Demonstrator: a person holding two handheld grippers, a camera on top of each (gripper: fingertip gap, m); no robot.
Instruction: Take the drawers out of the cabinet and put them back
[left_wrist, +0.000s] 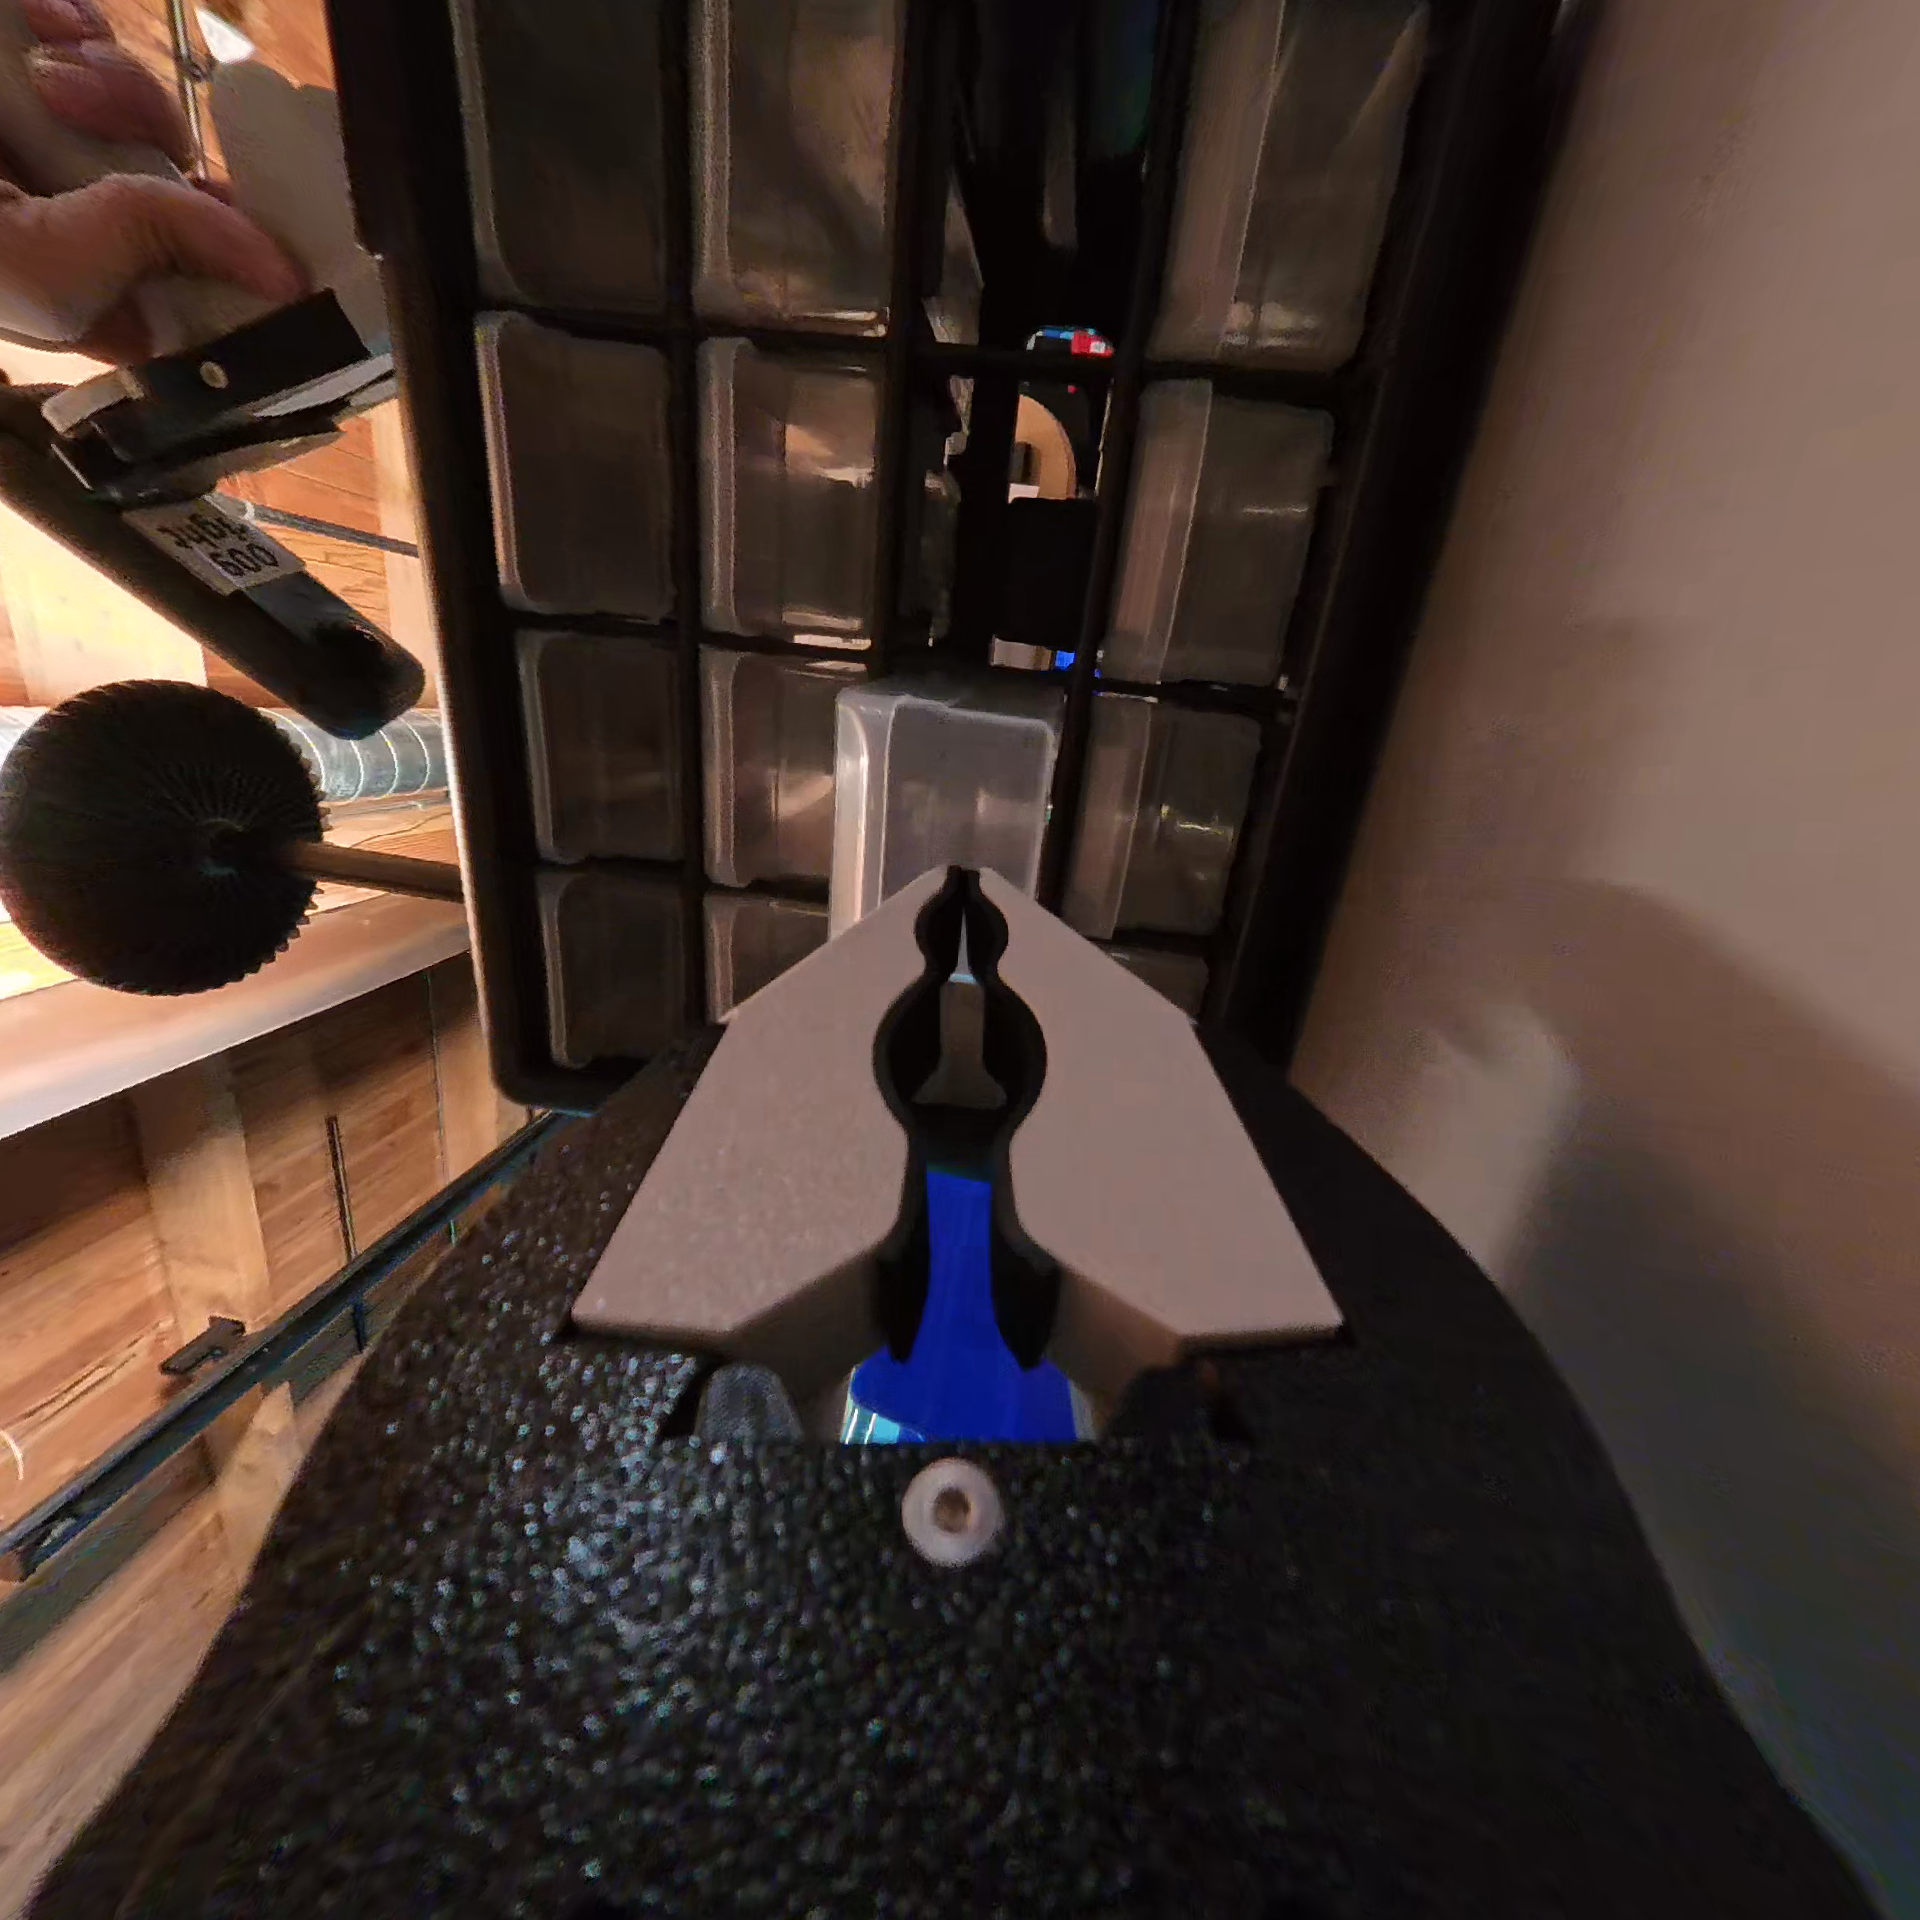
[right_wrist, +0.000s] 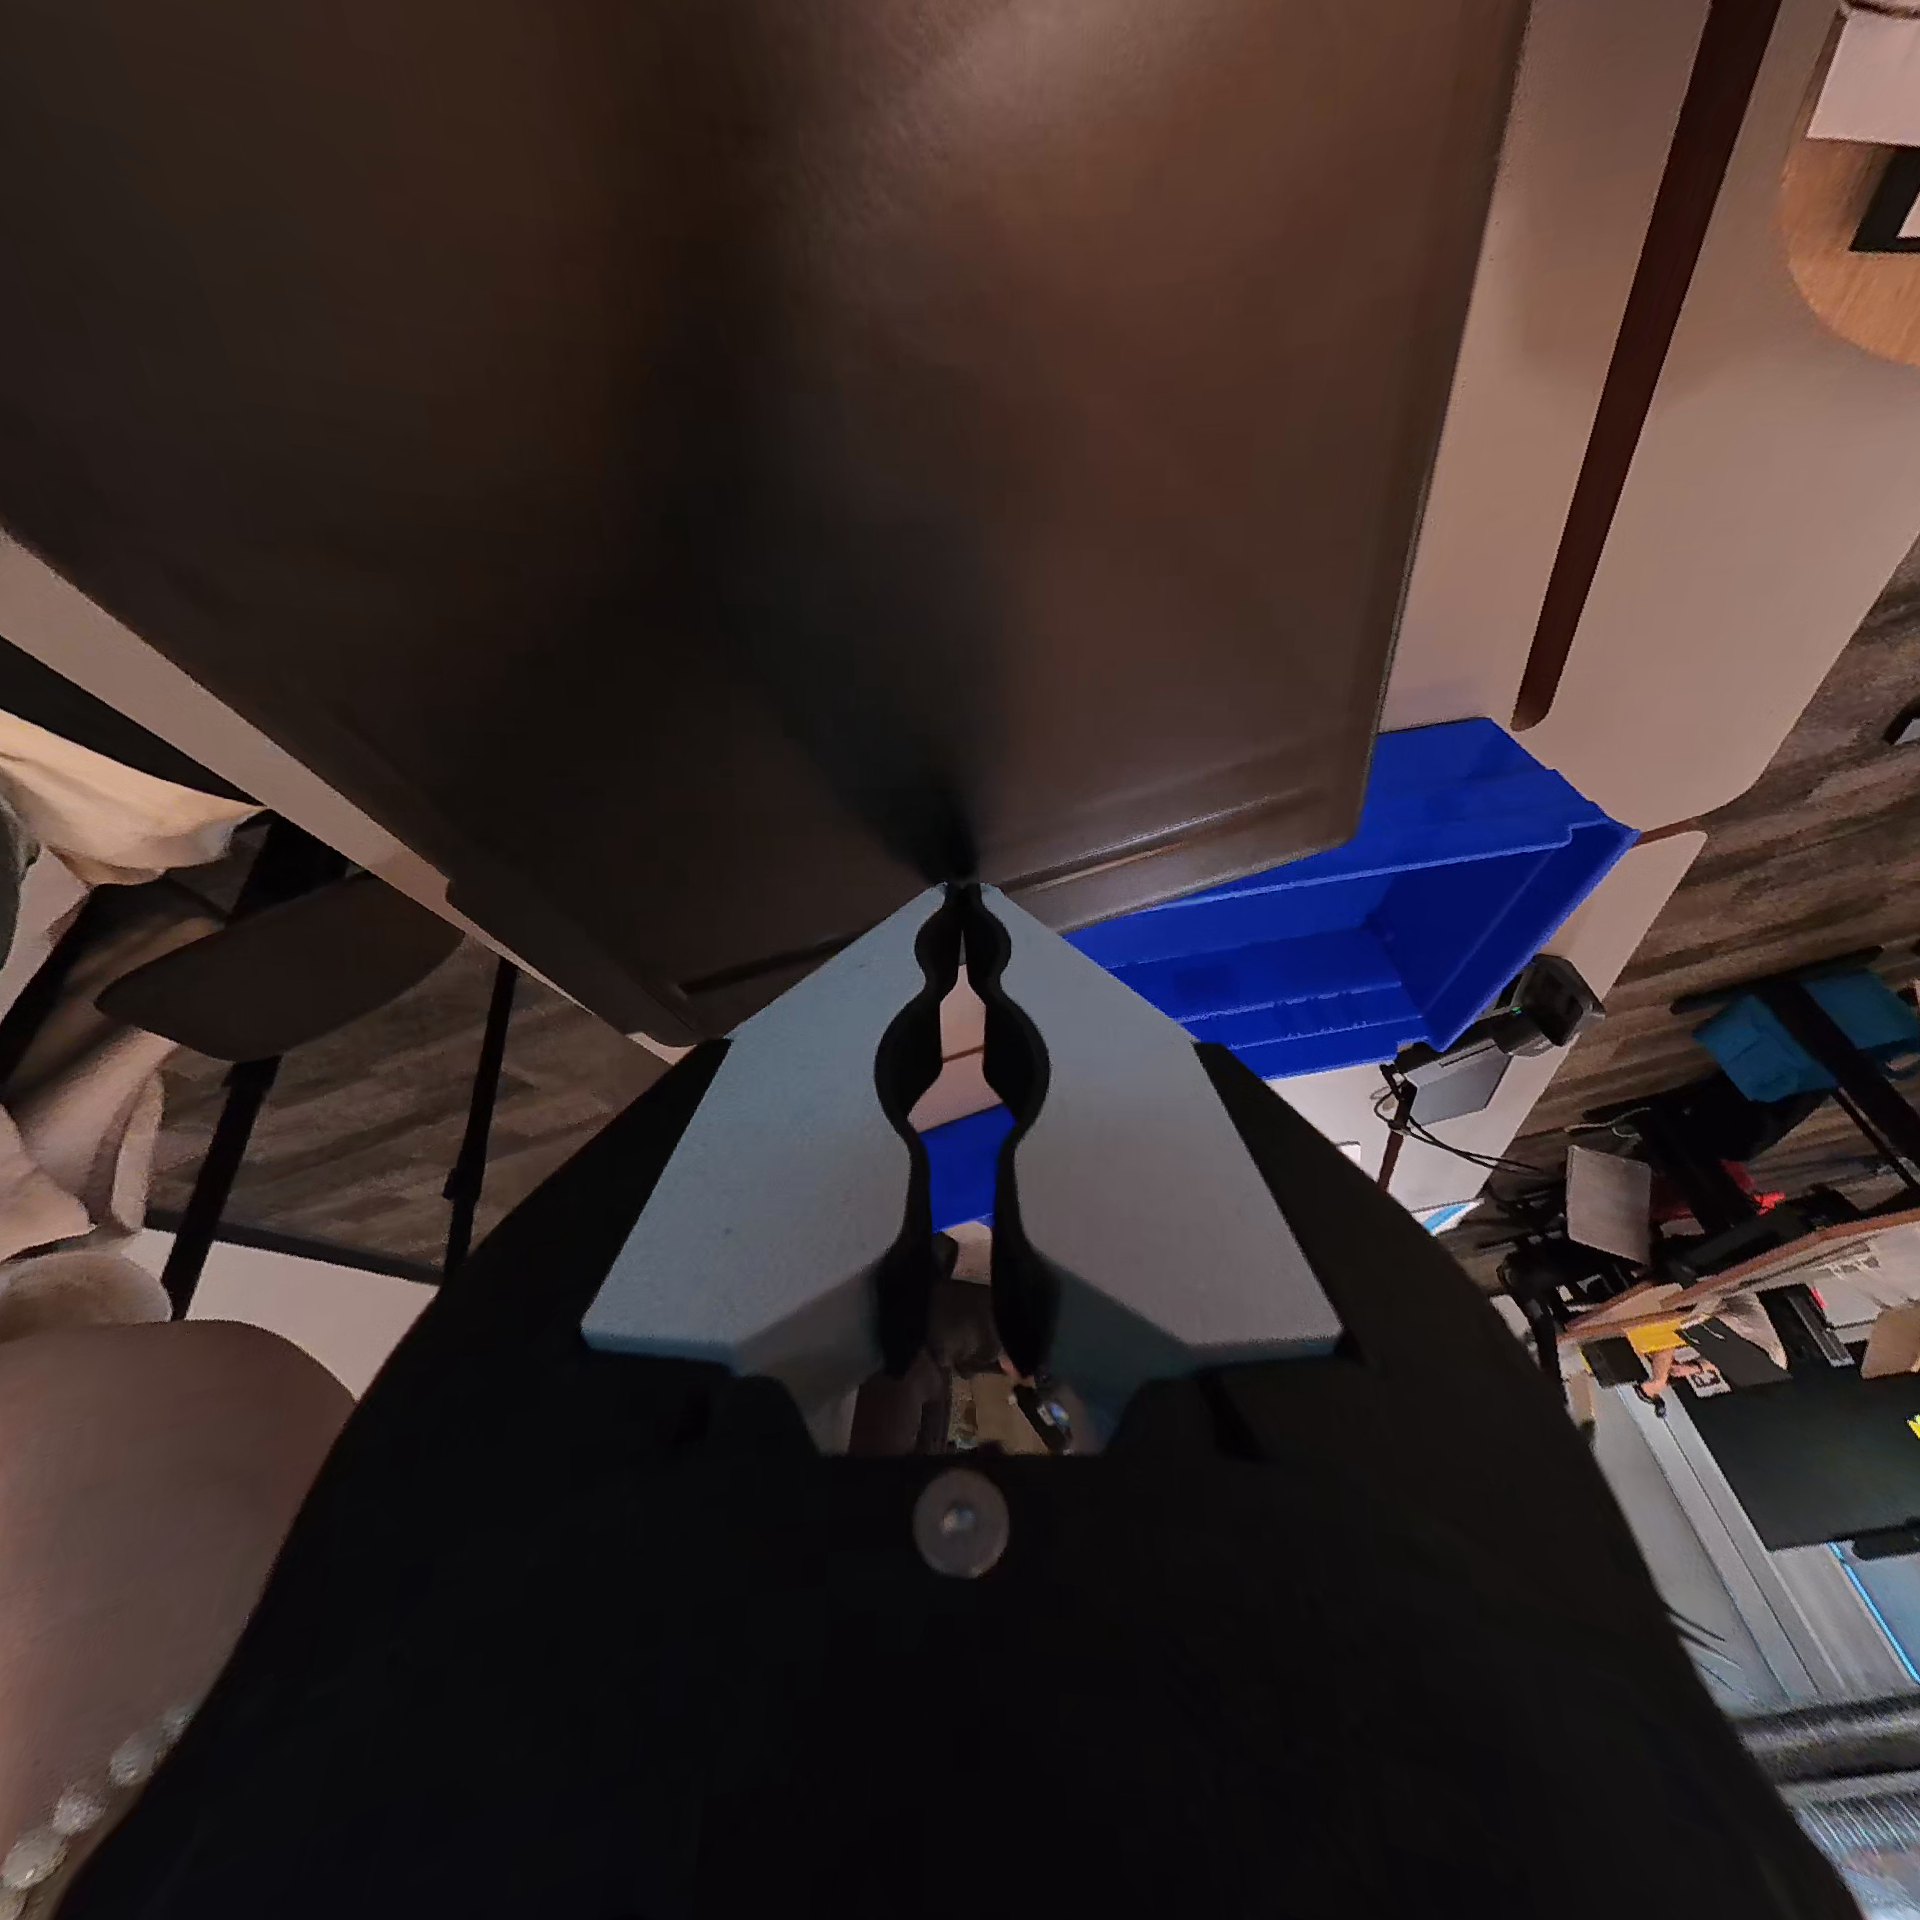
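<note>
A workshop: wooden shelving (left_wrist: 156, 1247), blue parts bin (right_wrist: 1351, 935), cluttered equipment (right_wrist: 1714, 1195).

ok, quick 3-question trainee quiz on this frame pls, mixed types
1. True or false: every slot in the cabinet holds a drawer.
2. The left gripper, at the protruding drawer, is: A open; B shut on it; C well clear of it.
3. Fill in: the bin in the right wrist view is coloured ___.

Key: 1 false, two slots in one column are empty; 2 B; 3 blue.
</note>
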